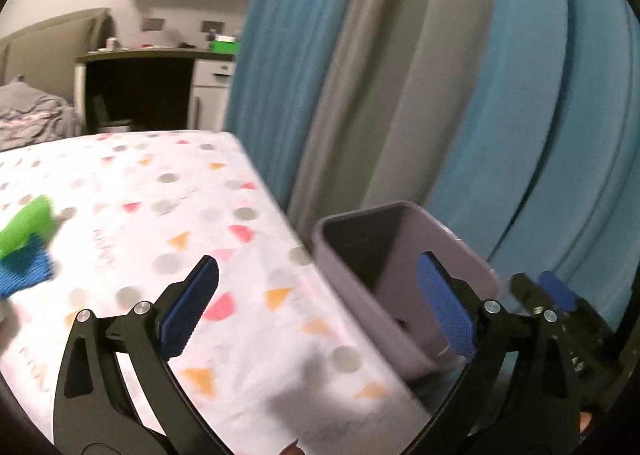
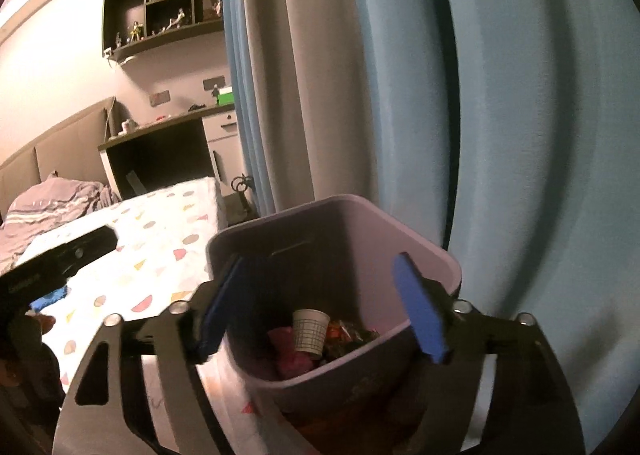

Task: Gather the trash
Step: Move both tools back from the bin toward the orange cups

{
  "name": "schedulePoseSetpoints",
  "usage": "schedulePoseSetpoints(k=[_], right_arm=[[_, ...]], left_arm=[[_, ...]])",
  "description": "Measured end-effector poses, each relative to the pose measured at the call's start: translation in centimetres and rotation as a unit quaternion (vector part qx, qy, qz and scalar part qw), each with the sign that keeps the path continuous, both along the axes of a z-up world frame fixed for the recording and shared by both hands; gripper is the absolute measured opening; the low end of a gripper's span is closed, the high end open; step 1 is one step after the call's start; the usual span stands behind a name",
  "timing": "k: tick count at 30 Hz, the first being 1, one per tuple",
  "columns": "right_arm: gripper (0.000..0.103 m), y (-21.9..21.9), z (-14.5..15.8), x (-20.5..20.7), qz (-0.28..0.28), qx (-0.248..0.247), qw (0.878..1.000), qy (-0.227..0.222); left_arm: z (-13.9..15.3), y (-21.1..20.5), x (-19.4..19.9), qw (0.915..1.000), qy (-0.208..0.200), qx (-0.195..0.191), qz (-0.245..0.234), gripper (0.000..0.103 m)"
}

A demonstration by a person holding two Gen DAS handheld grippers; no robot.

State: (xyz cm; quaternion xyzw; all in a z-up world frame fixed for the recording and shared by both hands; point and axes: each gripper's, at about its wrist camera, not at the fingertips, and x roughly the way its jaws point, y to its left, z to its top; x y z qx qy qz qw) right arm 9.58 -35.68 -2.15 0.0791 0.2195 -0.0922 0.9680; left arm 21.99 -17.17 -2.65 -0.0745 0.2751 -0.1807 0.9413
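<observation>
Bin point(image 2: 400, 239) sits just beside the bed's point(image 1: 152, 191) right edge, against the blue and grey curtain point(image 1: 400, 75). Right tool point(image 2: 324, 307) hangs over the bin mouth, jaws spread, nothing between the pads. Inside the bin: paper cup point(image 2: 310, 331), pink scrap, orange wrappers. Left tool point(image 1: 320, 307) straddles the bed's right edge and the bin rim, jaws wide apart, empty. Green and blue item point(image 1: 26, 247) lies near the bed's left edge, too blurred to identify.
</observation>
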Motion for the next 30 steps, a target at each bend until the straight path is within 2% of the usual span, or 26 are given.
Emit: schedulePoseSetpoints(k=[1, 5, 17, 21, 24, 30], right_arm=[[0.083, 0.3, 0.1, -0.3, 0.000, 0.002, 1.000, 0.000], [0.086, 1.3, 0.4, -1.0, 0.006, 0.002, 1.000, -0.004], [0.088, 8.3, 1.0, -1.5, 0.074, -0.002, 0.997, -0.004], [0.088, 11.5, 0.9, -1.5, 0.106, -0.006, 0.994, -0.001], [0.088, 14.2, 1.0, -1.4, 0.133, -0.008, 0.991, 0.000], [0.088, 19.7, 0.6, -0.7, 0.180, -0.014, 0.983, 0.010]], left_arm=[[0.0, 0.8, -0.5, 1.0000, 0.000, 0.001, 0.009, 0.097], [-0.3, 3.4, -2.6, 0.9991, 0.000, 0.007, 0.041, 0.097], [-0.5, 12.4, -7.9, 0.9916, -0.004, 0.009, 0.129, 0.097], [-0.4, 15.6, -9.5, 0.9874, -0.007, 0.008, 0.158, 0.097], [-0.3, 17.9, -10.9, 0.9831, -0.016, 0.022, 0.181, 0.097], [-0.4, 23.2, -13.1, 0.9716, -0.021, 0.027, 0.234, 0.097]])
